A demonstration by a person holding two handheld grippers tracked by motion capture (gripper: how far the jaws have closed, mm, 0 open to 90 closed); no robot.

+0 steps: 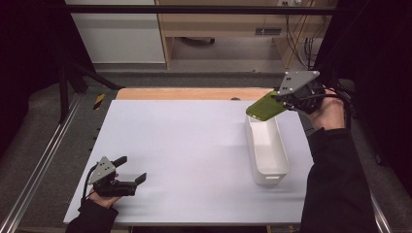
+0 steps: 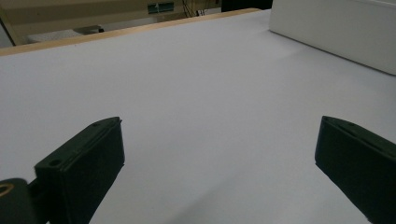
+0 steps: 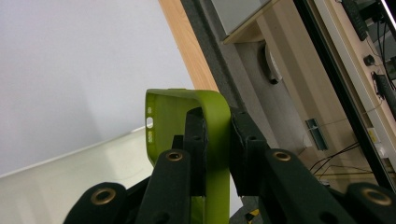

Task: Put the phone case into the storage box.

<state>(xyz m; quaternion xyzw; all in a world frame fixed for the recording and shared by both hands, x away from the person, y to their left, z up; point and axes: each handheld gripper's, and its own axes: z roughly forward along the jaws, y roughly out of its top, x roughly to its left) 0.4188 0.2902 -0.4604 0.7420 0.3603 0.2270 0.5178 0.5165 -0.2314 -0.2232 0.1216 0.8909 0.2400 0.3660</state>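
A green phone case [image 1: 265,107] hangs in the air over the far end of a long white bin [image 1: 268,145]. My right gripper [image 1: 281,101] is shut on it, held by a hand at the right side of the table. In the right gripper view the two black jaws pinch the wall of the green phone case [image 3: 212,121], with the white bin [image 3: 70,182] below. My left gripper [image 1: 130,169] rests on the white table top [image 1: 184,145] at the near left, jaws wide apart. In the left gripper view both fingers [image 2: 84,163] stand apart with bare table between them.
The white bin's side [image 2: 341,28] shows at the upper right of the left gripper view. A wooden strip [image 1: 194,93] runs along the table's far edge. Beyond it are a cabinet [image 1: 218,24] and cables on the floor. Metal rails [image 1: 43,160] flank the table's left.
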